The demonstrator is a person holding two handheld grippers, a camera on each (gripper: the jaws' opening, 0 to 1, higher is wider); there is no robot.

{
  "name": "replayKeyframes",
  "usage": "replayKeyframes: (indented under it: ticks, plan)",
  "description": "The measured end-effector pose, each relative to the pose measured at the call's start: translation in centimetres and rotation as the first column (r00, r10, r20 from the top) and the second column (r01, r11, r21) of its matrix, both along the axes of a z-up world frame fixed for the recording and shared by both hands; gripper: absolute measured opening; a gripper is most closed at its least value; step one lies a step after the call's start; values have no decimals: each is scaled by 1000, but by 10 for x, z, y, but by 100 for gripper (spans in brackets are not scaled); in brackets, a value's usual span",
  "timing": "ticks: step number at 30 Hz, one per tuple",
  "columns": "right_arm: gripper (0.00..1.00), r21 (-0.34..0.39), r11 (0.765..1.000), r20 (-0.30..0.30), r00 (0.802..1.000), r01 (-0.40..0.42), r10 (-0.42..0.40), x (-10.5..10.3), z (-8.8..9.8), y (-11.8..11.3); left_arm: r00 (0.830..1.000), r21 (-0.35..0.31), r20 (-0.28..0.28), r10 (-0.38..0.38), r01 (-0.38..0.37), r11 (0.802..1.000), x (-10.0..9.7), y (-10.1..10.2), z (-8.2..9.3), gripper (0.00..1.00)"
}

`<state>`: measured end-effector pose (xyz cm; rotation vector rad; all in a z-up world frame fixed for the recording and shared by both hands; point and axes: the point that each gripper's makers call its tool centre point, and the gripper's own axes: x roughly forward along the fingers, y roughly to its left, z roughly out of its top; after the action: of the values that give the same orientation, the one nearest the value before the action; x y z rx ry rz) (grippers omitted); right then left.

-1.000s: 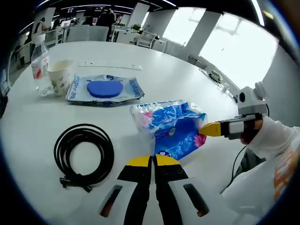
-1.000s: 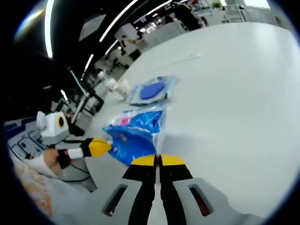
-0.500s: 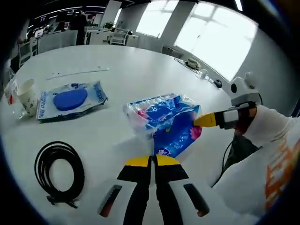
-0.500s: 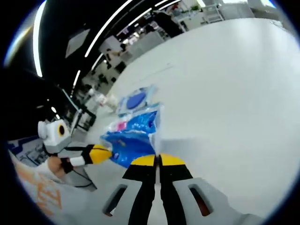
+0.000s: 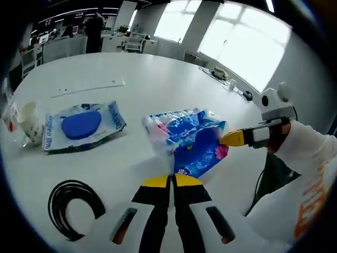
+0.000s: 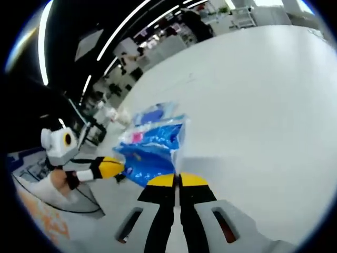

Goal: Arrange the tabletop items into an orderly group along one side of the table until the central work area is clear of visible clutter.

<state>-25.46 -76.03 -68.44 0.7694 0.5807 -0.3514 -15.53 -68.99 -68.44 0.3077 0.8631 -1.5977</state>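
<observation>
- The left gripper view looks low across the white table (image 5: 158,84) toward bright windows, close behind the blue tissue pack (image 5: 187,137).
- The right gripper view faces the same tissue pack (image 6: 150,150) from the opposite side, equally close.

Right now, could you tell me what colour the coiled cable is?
Black. The coiled cable shows best in the left gripper view.

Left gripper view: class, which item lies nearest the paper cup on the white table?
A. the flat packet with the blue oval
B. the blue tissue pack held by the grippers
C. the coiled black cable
A: the flat packet lies right beside the paper cup, while the cable and tissue pack sit farther off.
</observation>
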Motion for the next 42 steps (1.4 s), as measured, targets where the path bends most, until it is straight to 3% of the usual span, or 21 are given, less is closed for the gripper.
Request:
replayKeyframes:
  ticks: [4,14,21,25,31,39,42]
  plan:
    - [0,-18,1000,-2,1000,-2,2,6,4,-10,1000,-3,-5,2,-2,1000,6,-11,5,0]
    - [0,-48,999,-2,1000,8,-8,23,16,-49,999,-13,43,-19,19,1000,23,-50,18,0]
    - [0,-96,993,1,998,68,-68,37,19,-78,999,-5,50,3,-3,1000,35,-77,26,0]
    - [0,-93,991,-2,996,94,-95,43,12,-85,999,23,21,38,-38,999,42,-85,16,0]
    - [0,-117,986,-32,992,120,-124,53,-3,-98,997,71,21,72,-74,995,46,-93,-3,0]
    - [0,-134,981,-60,987,143,-152,62,-25,-113,985,131,-32,170,-165,978,56,-105,-30,0]
    - [0,-109,982,-65,985,152,-159,64,-33,-117,979,147,-48,200,-191,970,61,-108,-37,0]
